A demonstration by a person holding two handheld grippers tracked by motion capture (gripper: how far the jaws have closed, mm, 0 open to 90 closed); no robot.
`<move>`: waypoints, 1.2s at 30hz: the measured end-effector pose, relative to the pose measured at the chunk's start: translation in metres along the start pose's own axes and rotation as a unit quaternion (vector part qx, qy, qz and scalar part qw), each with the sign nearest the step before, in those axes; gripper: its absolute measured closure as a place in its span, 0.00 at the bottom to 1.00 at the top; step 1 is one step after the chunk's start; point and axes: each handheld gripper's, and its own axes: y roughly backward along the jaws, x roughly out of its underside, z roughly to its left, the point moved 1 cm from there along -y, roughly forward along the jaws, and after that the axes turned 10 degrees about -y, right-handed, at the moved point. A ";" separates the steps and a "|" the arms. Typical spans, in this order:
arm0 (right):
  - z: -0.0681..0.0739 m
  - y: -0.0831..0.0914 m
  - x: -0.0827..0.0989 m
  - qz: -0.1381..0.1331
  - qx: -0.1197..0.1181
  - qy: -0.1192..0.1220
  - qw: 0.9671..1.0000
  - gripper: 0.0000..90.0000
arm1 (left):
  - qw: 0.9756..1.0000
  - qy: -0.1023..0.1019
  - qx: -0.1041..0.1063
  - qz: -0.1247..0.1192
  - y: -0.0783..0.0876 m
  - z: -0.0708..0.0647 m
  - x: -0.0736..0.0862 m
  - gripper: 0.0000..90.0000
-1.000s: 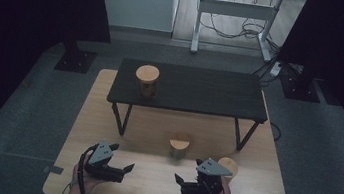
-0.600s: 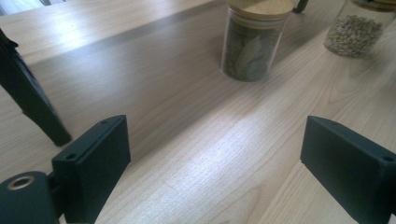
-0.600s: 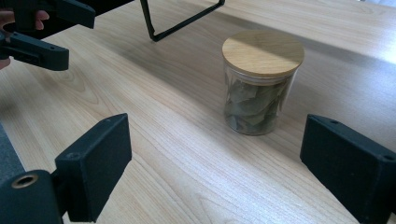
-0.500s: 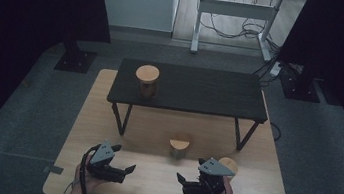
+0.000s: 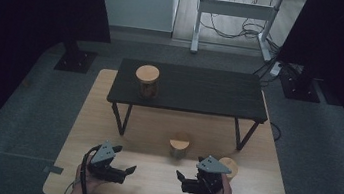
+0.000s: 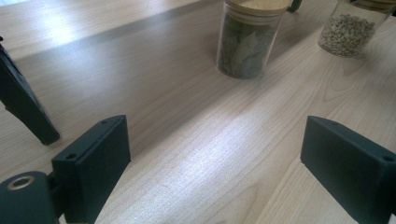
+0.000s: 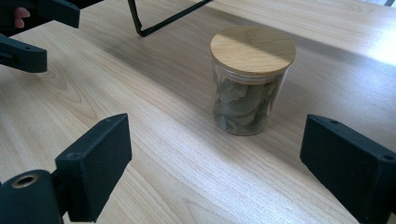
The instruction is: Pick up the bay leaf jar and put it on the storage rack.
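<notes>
Leaf jar (image 5: 179, 145): upright on the wooden counter (image 5: 106, 118), lid on, between the two grippers and a little beyond them; glass with dry leaves inside and a wooden lid, seen close in the right gripper view (image 7: 251, 81).
Grain jar (image 5: 228, 167): on the counter right of the leaf jar, just beside the right gripper; pale grains seen through the glass in the left gripper view (image 6: 354, 25).
Third jar (image 5: 146, 81): well beyond the leaf jar, on the black table (image 5: 201, 88); contents too dim to tell.
Left gripper (image 5: 125, 170): low over the counter, left of the leaf jar, aimed toward it; jaws spread wide, nothing between them but bare wood.
Right gripper (image 5: 182, 178): low over the counter, right of and nearer than the leaf jar, aimed left across it; jaws spread wide, leaf jar ahead in the gap but apart from both.
Hands: at the near edge of the counter, level, mirrored, pointing inward.
Progress: judged at the very start; no jar gripped or touched.
Left to do: judged to be approach, closing on a jar, then lifting or moving it.
</notes>
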 end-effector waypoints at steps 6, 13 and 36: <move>0.000 -0.005 -0.003 0.002 0.004 0.003 1.000 0.10 | 1.000 0.001 0.006 0.003 -0.001 -0.001 0.000 0.09; 0.000 -0.014 -0.010 0.002 0.006 0.005 1.000 0.10 | 1.000 -0.001 0.010 0.003 -0.001 -0.003 -0.001 0.09; -0.011 -0.049 -0.030 0.017 0.035 -0.006 0.999 0.10 | 1.000 -0.002 0.010 0.004 -0.001 -0.003 -0.001 0.09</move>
